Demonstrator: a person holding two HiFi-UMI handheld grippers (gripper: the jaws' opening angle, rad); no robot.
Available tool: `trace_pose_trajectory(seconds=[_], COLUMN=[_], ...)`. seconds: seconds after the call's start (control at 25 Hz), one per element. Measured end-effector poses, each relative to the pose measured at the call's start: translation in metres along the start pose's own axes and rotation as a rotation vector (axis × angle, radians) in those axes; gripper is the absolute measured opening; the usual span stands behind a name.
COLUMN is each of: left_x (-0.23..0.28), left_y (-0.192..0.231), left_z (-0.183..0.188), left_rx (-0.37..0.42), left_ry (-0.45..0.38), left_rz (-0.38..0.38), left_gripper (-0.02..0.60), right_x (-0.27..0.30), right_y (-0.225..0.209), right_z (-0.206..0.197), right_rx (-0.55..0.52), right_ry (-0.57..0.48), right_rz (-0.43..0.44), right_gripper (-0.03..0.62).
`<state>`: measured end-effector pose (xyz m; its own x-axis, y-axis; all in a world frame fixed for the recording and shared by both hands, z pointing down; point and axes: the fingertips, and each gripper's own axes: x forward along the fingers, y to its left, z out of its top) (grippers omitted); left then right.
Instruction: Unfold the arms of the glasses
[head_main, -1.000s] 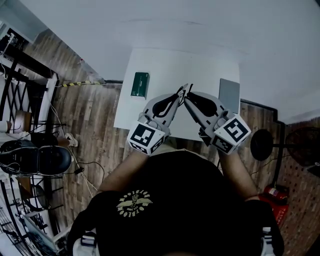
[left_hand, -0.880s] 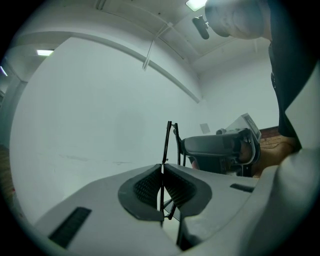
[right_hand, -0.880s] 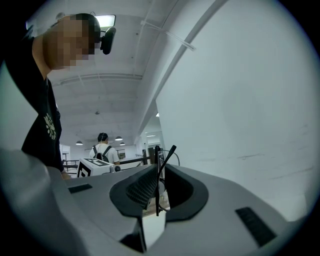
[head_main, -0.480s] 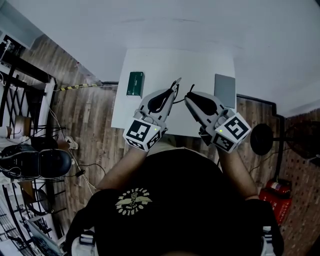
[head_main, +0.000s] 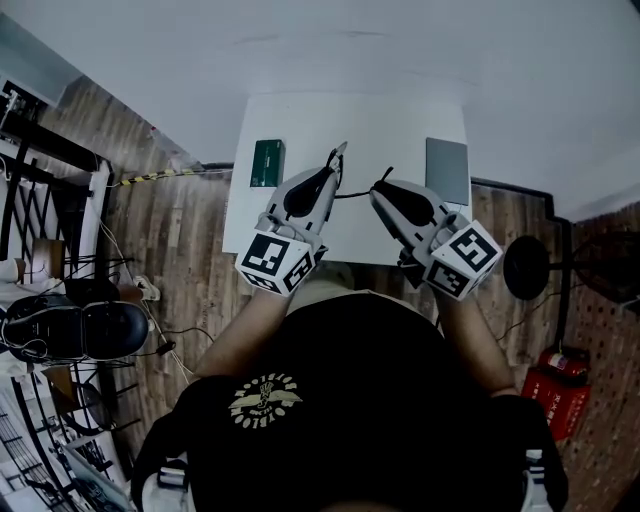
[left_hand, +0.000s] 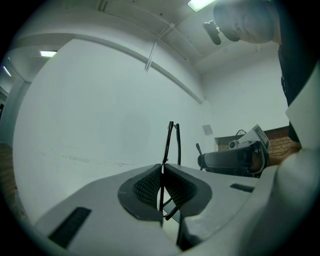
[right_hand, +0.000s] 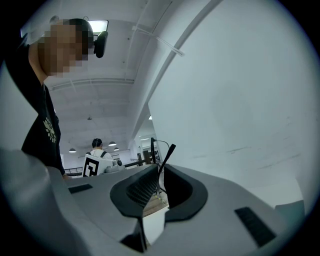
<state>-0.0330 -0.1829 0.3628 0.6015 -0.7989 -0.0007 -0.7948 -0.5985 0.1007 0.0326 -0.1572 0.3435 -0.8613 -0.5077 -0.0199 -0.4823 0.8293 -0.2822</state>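
The black thin-framed glasses (head_main: 353, 192) hang above the white table (head_main: 400, 125), spanning the gap between both grippers. My left gripper (head_main: 338, 153) is shut on the frame. In the left gripper view, thin black rims (left_hand: 170, 140) rise from its closed jaws (left_hand: 161, 167). My right gripper (head_main: 381, 184) holds one arm of the glasses. In the right gripper view, that arm's tip (right_hand: 168, 154) sticks up out of the jaws (right_hand: 159, 173), which have just been closing on it. Both grippers point level and away from the person.
A dark green box (head_main: 267, 163) lies at the table's left edge, and a grey flat slab (head_main: 447, 170) lies at its right edge. Wooden floor surrounds the table. A black round stand base (head_main: 528, 267) sits to the right, and racks and cables to the left.
The two gripper tips were close together a second ago. They now stand apart, with the glasses stretched between them and the arm swung away from the frame.
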Motion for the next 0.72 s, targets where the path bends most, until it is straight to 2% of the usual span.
trace_pose_trajectory(seconds=[0.72], left_x=[-0.02], left_y=[0.015], left_z=[0.008], left_rx=[-0.032], left_ry=[-0.018], left_rz=[0.034], left_gripper=[0.021], right_x=[-0.012], right_y=[0.001], right_z=[-0.032], right_rx=[0.06], right_ry=[0.036], right_rz=[-0.033], right_gripper=[0.037])
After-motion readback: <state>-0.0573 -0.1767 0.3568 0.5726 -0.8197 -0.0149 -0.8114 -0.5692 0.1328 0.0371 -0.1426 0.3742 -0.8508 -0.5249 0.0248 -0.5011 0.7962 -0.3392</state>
